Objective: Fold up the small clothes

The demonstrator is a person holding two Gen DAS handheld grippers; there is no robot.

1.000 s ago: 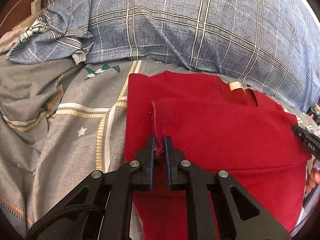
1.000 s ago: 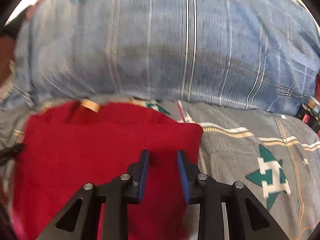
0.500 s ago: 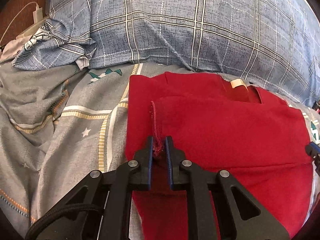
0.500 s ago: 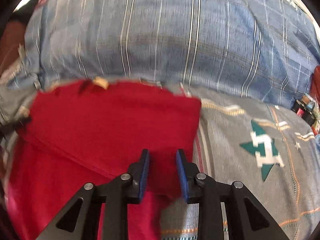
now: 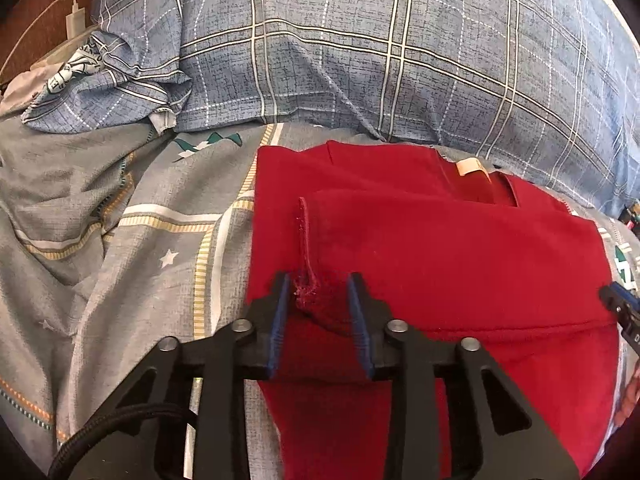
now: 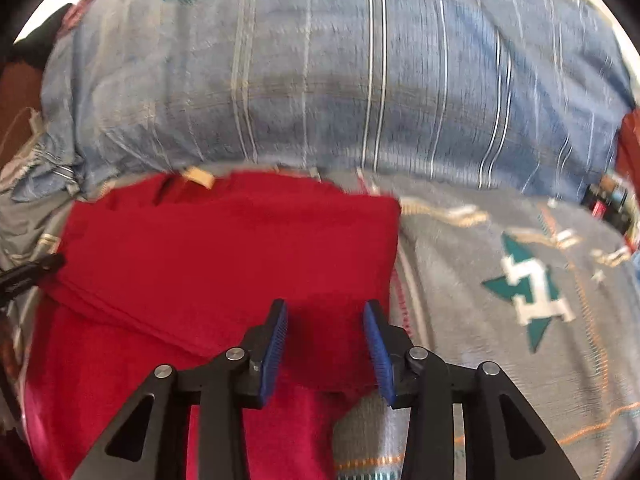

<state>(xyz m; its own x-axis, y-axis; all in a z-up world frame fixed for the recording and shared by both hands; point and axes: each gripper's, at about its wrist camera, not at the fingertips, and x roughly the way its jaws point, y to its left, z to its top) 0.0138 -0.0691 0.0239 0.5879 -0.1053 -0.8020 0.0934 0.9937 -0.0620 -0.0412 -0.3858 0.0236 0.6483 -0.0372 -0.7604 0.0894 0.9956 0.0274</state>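
Between the two blue fingers (image 5: 280,312) of the left gripper (image 5: 318,306) sat a frayed hem corner of the red shirt (image 5: 440,264). The fingers stood apart and squeezed nothing. The right gripper (image 6: 326,342) was spread wide too, over the shirt's other lower corner, and held nothing.

The red shirt lay flat on the gray bed sheet (image 5: 132,248), just in front of the blue checked pillow (image 5: 360,60). Its neck, with a small tan tag (image 5: 470,167), pointed at the pillow. A top layer was already folded across the shirt, with its raw edge running from the left fingers toward the pillow. The shirt's long side ran from gripper to gripper. It looked like one fold was done. More folds may be left to make it small.
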